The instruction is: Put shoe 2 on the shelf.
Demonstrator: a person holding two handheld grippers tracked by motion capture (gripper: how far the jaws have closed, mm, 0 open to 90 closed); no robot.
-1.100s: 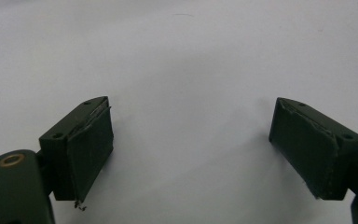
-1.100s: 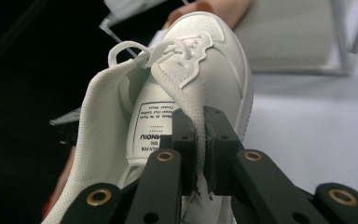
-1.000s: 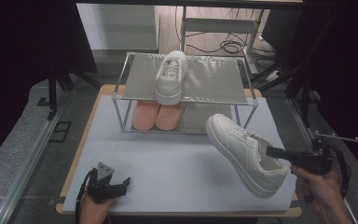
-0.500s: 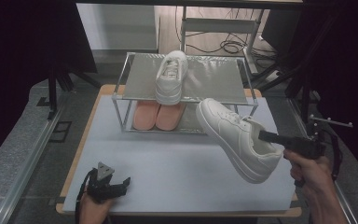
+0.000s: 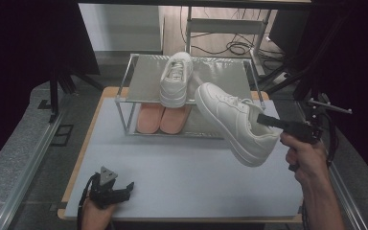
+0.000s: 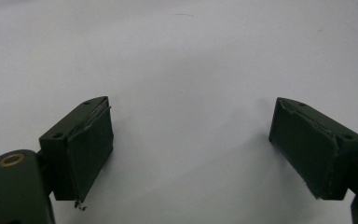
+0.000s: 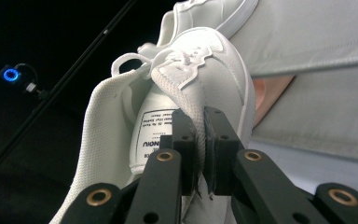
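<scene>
Across the middle of the scene, the pale grey table is lying flat and matte, with a wooden edge peeking out along its left side. At its far end, the two-tier metal rack is standing on thin legs, its top shelf a dull brushed sheet; one white sneaker is sitting there toe toward us, and a pair of salmon-pink insoles is lying flat underneath.

Now the action: the second white sneaker is hanging in the air over the right half of the table, just in front of the rack's right end, toe pointing far-left and tilted down. The right gripper is pinching it by the padded tongue, jaws pressed almost together on that soft fold, as the right gripper view is showing with the size label right behind the pads. That is looking like a workable but floppy hold: the shoe is appearing light, smooth synthetic leather over a stiff rubber sole, mesh lining inside, so it is probably swinging from the tongue rather than sitting rigid. The heel collar or the sidewall would likely be giving a firmer purchase, and the glossy upper could be slipping under hard pads.

Down at the near left, the left gripper is resting over bare table, jaws spread wide with nothing between them.
</scene>
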